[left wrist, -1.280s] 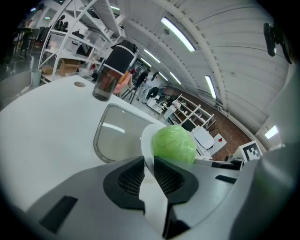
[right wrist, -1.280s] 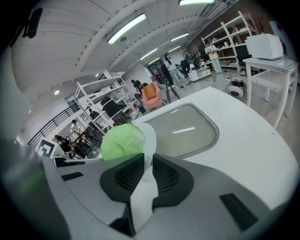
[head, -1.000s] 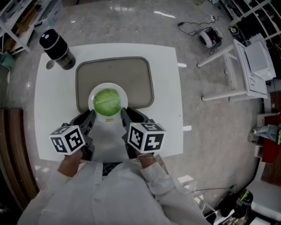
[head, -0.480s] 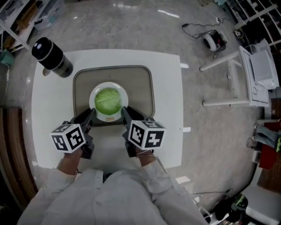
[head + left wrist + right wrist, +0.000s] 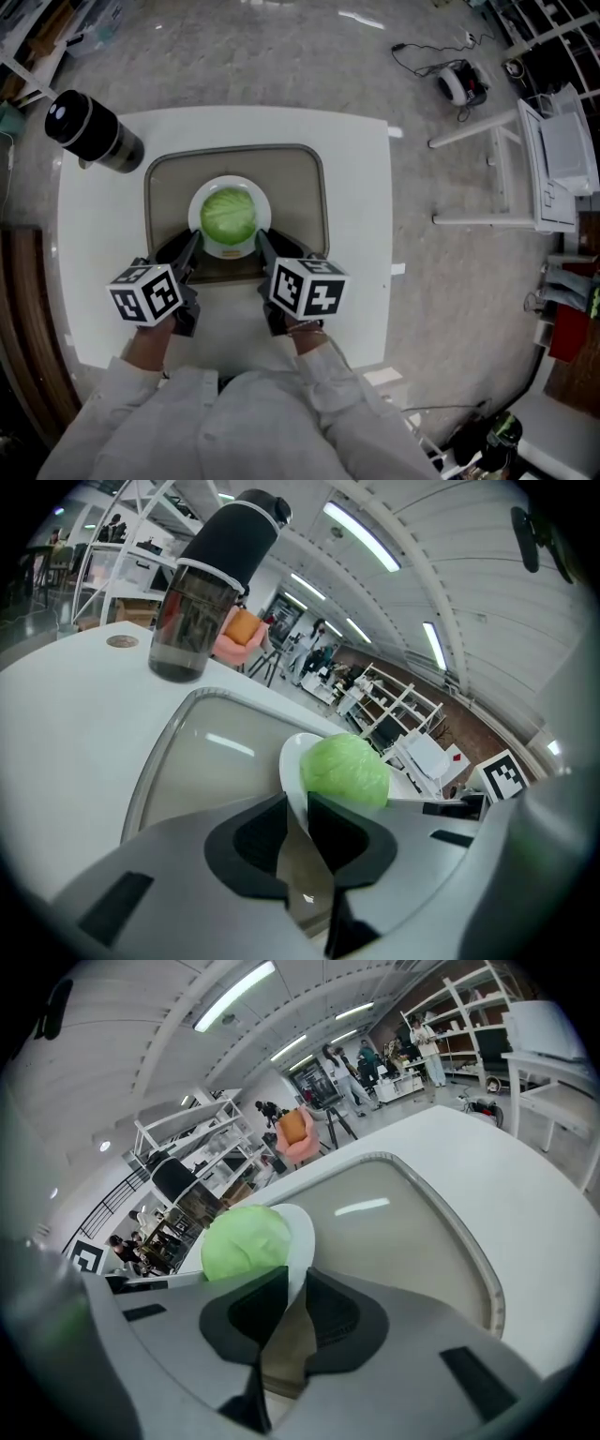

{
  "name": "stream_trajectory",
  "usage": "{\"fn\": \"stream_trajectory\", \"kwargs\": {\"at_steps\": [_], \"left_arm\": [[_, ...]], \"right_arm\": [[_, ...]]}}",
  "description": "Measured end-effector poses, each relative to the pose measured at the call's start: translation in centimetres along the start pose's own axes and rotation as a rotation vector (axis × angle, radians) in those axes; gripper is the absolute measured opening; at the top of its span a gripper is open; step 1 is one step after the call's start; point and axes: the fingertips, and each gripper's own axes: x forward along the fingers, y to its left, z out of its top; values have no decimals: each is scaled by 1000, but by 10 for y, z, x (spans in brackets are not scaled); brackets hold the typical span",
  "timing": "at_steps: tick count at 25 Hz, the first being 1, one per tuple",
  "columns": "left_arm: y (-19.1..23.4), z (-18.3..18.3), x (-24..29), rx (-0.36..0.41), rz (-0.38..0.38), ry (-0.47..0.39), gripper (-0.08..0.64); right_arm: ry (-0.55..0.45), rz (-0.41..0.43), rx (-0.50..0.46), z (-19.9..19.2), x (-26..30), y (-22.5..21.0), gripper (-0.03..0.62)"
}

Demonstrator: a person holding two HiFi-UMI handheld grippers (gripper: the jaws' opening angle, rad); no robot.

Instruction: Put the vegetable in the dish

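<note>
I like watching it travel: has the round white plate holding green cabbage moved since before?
Yes. The round white plate went away from the person, from overhanging the flat grey tray's near rim to well inside it.

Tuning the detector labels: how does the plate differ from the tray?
Shape: the plate is round, the tray a rounded rectangle. Colour: plate white, tray grey-beige. Size: the plate is much smaller, inside the tray's outline. State: the plate carries a green cabbage, its rim pinched by the left claw and right claw; nothing grips the tray. Both are shallow with raised rims.
</note>
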Motion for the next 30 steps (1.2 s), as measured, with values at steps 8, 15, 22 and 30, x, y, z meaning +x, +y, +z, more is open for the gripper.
{"fn": "stream_trajectory", "kwargs": {"at_steps": [8, 15, 22, 30], "left_arm": [[1, -5, 11, 12, 12, 31, 64], [3, -9, 15, 38, 48, 63, 66], [6, -9, 14, 46, 78, 75, 66], [6, -10, 13, 41, 82, 71, 66]], "right_arm": [[21, -29, -13, 5, 9, -9, 66], [53, -60, -45, 0, 11, -11, 66], [76, -106, -73, -2, 15, -10, 66], [60, -145, -86, -2, 14, -12, 67]]}}
